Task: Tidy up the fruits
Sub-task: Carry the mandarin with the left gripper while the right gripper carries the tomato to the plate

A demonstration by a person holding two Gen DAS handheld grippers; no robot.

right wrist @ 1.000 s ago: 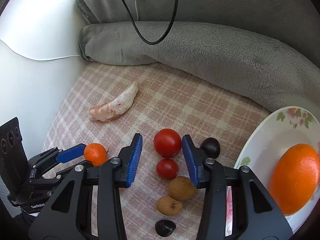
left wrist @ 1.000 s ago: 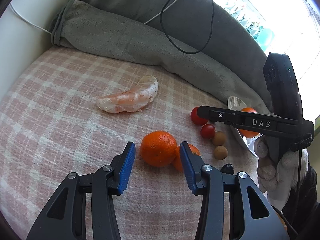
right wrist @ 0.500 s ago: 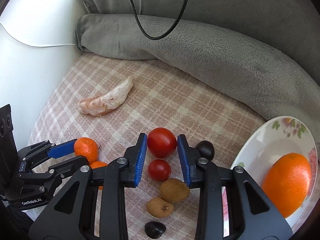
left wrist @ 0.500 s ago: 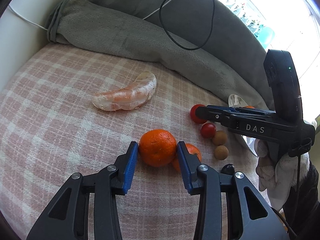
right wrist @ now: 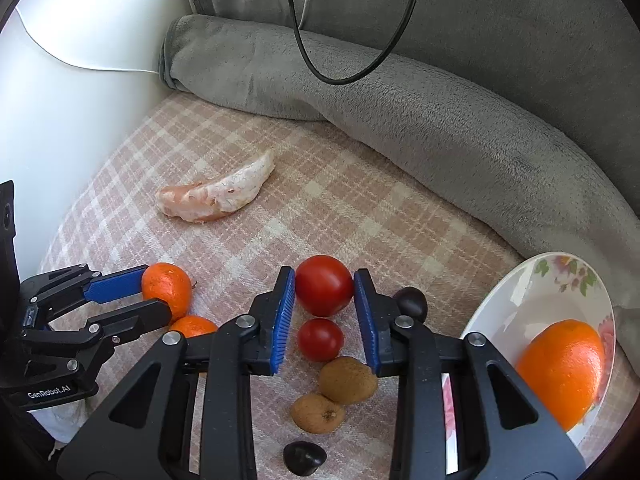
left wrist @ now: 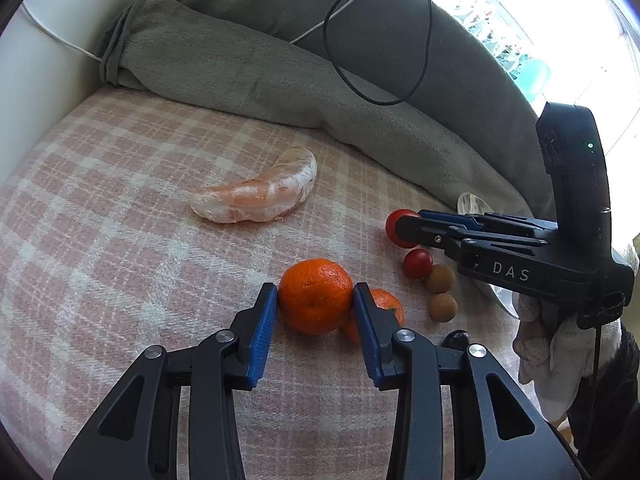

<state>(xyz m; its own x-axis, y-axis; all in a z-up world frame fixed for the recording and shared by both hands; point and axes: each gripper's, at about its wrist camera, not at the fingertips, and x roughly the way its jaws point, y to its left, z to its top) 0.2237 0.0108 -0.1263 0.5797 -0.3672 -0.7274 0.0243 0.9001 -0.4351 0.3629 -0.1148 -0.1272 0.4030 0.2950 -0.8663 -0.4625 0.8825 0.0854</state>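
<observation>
Blue-padded left gripper (left wrist: 315, 298) was clenched on the near mandarin (left wrist: 315, 295), pads touching both sides, fruit resting on the checked blanket (left wrist: 120, 220). Right gripper (right wrist: 324, 285) was likewise closed on the big tomato (right wrist: 324, 285), pads pressed to both flanks, tomato apparently on the blanket too.

Step in hand, by my read: double grasp just made, lift not yet begun. Next move calls for raising both fruits and carrying them to the flowered plate (right wrist: 520, 300) at the right, where one orange (right wrist: 562, 372) already sat. Plate tilted against the grey blanket roll (right wrist: 440, 120), so fruit could roll when dropped.

In the way: a second mandarin (left wrist: 384, 304) touched the right pad of the left gripper and may get nudged. Small tomato (right wrist: 320, 339) lay just behind the big one, between the right gripper's fingers. Two brown fruits (right wrist: 347, 380) sat just beside that, plus a dark one (right wrist: 412, 302) touching the right finger and another dark one (right wrist: 304, 458) near the frame bottom.

Peeled citrus segment (left wrist: 260, 196) lay well apart, further back. Black cable (left wrist: 380, 40) hung over the roll, clear of the work.
</observation>
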